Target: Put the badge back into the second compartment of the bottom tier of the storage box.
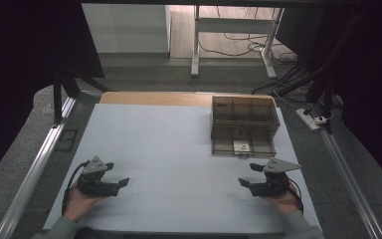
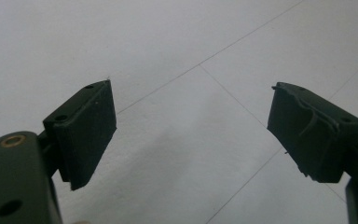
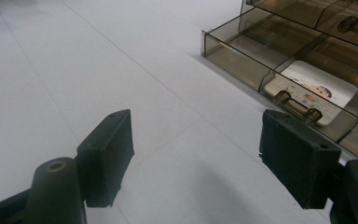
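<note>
We hold the left hand-held gripper (image 1: 121,175) low over the near left part of the white tabletop (image 1: 169,149), its jaws pointing inward toward the middle. In the left gripper view the two black jaws stand wide apart, released, with bare tabletop between them and nothing touching either pad.

We hold the right hand-held gripper (image 1: 249,175) low over the near right part of the tabletop, its jaws likewise pointing inward, so the two tools face each other and remain well apart. In the right gripper view its jaws are apart and released; the gap between them contains no object.

The nearest object is a smoky transparent compartment tray (image 1: 220,115), standing on the far right part of the tabletop, beyond the right hand-held gripper and apart from it. In the right gripper view, one near compartment holds a white card (image 3: 324,84) with small coloured print, lying flat. A small metal cylinder (image 3: 296,104) lies beside the card's near edge; whether the two touch we cannot tell. Neither hand-held gripper touches the tray.
</note>
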A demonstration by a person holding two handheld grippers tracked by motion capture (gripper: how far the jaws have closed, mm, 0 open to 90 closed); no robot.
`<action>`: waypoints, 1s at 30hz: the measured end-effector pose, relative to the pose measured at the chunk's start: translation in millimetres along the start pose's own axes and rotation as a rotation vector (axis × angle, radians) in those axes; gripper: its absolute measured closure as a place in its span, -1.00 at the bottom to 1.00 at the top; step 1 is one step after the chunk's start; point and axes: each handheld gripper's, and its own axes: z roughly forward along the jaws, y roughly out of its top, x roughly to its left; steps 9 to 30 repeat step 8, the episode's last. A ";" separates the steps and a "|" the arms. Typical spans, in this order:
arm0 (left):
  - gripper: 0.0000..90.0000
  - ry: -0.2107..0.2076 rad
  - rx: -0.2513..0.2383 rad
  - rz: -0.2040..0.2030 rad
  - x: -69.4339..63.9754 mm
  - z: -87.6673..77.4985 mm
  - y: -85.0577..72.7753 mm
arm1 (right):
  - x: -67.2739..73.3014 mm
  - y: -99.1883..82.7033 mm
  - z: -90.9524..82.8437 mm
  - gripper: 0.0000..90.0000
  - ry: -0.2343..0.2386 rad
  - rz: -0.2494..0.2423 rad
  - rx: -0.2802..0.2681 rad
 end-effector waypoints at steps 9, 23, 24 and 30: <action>-0.67 0.005 -0.004 -0.009 0.4 -1.5 0.4 | -1.1 1.8 -0.6 -0.42 0.000 -0.007 -0.014; -0.67 0.005 -0.004 -0.009 0.4 -1.5 0.4 | -1.1 1.8 -0.6 -0.42 0.000 -0.007 -0.014; -0.67 0.005 -0.004 -0.009 0.4 -1.5 0.4 | -1.1 1.8 -0.6 -0.42 0.000 -0.007 -0.014; -0.67 0.005 -0.004 -0.009 0.4 -1.5 0.4 | -1.1 1.8 -0.6 -0.42 0.000 -0.007 -0.014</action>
